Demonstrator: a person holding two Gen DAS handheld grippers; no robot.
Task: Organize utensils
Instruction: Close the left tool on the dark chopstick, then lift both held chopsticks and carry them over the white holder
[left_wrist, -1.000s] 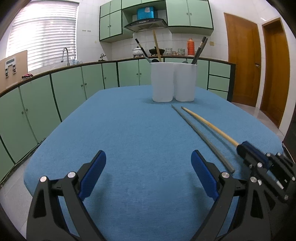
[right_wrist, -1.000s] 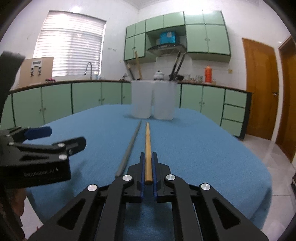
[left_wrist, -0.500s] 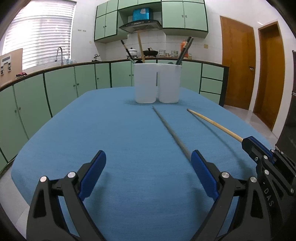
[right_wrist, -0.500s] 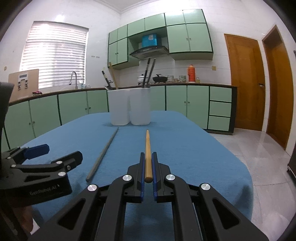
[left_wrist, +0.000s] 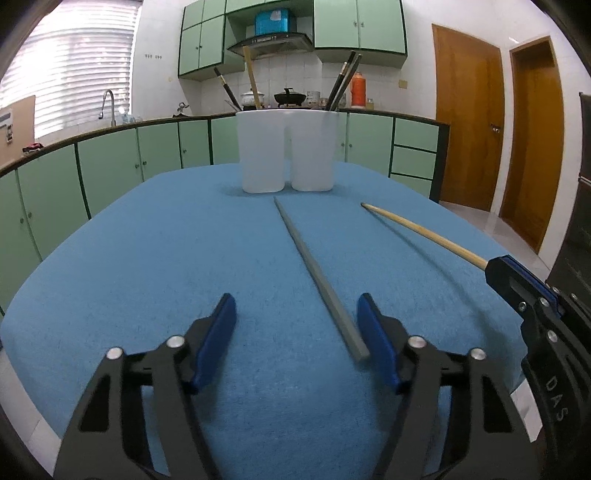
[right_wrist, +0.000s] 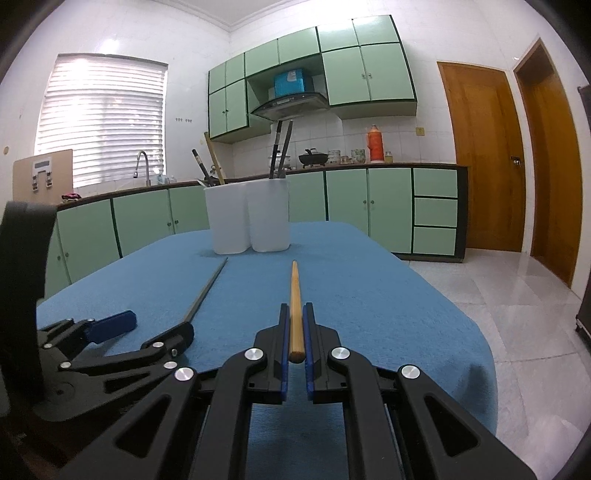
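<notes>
Chopsticks filled the left wrist view: the grey chopstick (left_wrist: 314, 273) lay flat on the blue table (left_wrist: 147, 277), running from just in front of the white holder (left_wrist: 286, 151) back to the left gripper (left_wrist: 295, 334), its near end just inside the right finger (left_wrist: 373, 343). The fingers stood released, well apart, with bare cloth between the stick and the left finger. The holder stood upright at the far end, two joined cups with dark and wooden utensils poking out. To the right, the wooden chopstick (left_wrist: 421, 234) hung above the cloth, its near end pinched in the right gripper (left_wrist: 495, 267). Nothing lay between the grey stick and the holder; the table's rounded edges fell away on both sides to green cabinets (left_wrist: 110, 166).

From the right wrist view, the right gripper (right_wrist: 295, 332) had its fingers clenched on the wooden chopstick (right_wrist: 294, 295), which pointed straight ahead toward the holder (right_wrist: 247, 218). The grey chopstick (right_wrist: 207, 291) lay to the left on the cloth, its near end reaching the left gripper (right_wrist: 147, 328). Open table stretched ahead, and its right edge dropped to tiled floor (right_wrist: 498, 288).

Compared with a half second earlier, the left fingers had narrowed around the grey stick, and the wooden one sat higher.
</notes>
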